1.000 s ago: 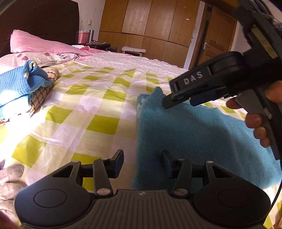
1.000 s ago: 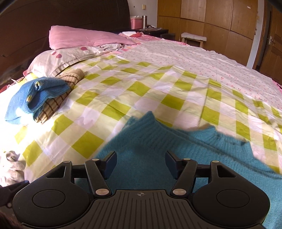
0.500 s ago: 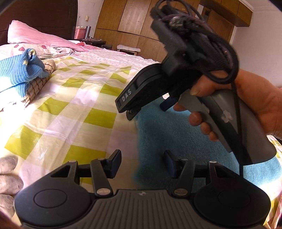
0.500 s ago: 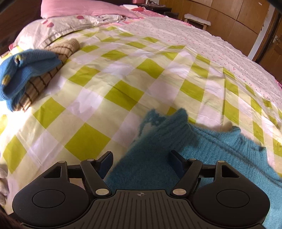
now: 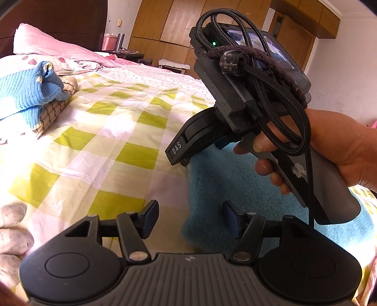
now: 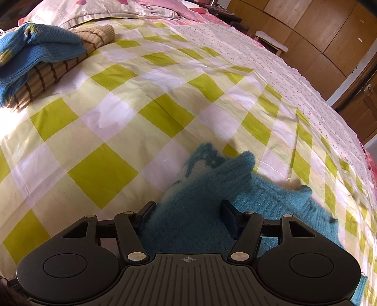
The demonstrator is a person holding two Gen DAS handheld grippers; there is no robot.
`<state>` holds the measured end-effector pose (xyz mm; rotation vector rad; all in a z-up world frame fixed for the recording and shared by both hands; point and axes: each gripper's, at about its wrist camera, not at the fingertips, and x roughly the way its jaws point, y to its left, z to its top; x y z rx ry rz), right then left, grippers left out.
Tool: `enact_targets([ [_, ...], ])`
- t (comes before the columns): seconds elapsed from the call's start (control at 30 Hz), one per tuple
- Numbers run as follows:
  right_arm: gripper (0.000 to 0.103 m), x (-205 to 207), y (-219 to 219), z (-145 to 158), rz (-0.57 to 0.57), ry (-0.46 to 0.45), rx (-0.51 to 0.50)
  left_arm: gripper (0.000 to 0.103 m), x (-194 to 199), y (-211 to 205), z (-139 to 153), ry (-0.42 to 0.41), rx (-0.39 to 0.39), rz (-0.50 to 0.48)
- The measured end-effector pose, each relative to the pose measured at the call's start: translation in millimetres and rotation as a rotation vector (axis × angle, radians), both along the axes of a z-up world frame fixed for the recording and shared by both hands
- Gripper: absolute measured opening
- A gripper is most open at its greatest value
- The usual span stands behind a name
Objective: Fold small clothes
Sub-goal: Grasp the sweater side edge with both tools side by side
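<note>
Right claw (image 6: 187, 217) at bottom centre, jaws closing around a raised fold of the teal sweater (image 6: 212, 188), left claw (image 5: 189, 217) opening over its edge, gripping nothing, sweater on the green-checked bed sheet (image 6: 117, 113), folded blue knit (image 6: 35, 51) upper left.

Green-checked bedsheet (image 6: 103, 171), pink pillow (image 5: 47, 47), wooden wardrobe (image 5: 179, 26), small stool (image 6: 271, 40)

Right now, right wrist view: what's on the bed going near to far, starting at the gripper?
right gripper, its jaws closing with knit between them → teal sweater → checked bedspread → folded stack, blue knit on top of a brown checked garment → pillow.
</note>
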<state>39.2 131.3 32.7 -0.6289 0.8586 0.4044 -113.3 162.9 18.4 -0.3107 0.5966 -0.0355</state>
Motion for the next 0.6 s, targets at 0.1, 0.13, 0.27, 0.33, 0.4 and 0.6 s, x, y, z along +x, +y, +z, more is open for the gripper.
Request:
enact_targets([
  [0.1, 0.055, 0, -1, 1, 0.004, -0.001, 0.002, 0.068, -3, -3, 1, -0.003, 0.015, 0.003],
  [0.13, 0.054, 0, -2, 1, 0.004, 0.000, 0.004, 0.068, -4, -3, 2, -0.003, 0.018, 0.004],
  [0.27, 0.048, -1, -4, 3, 0.004, 0.000, 0.018, 0.068, -6, -6, 4, -0.001, 0.014, 0.001],
  [0.33, 0.045, 0, -7, 5, 0.004, 0.004, 0.031, 0.069, -8, -7, 3, 0.011, -0.005, -0.004],
  [0.4, 0.042, 0, -10, 8, 0.004, 0.010, 0.046, 0.069, -9, -9, 3, 0.022, -0.011, -0.011],
  [0.6, 0.037, 4, -23, 15, -0.005, 0.037, 0.113, 0.069, -7, -16, 0, 0.047, 0.008, -0.013],
])
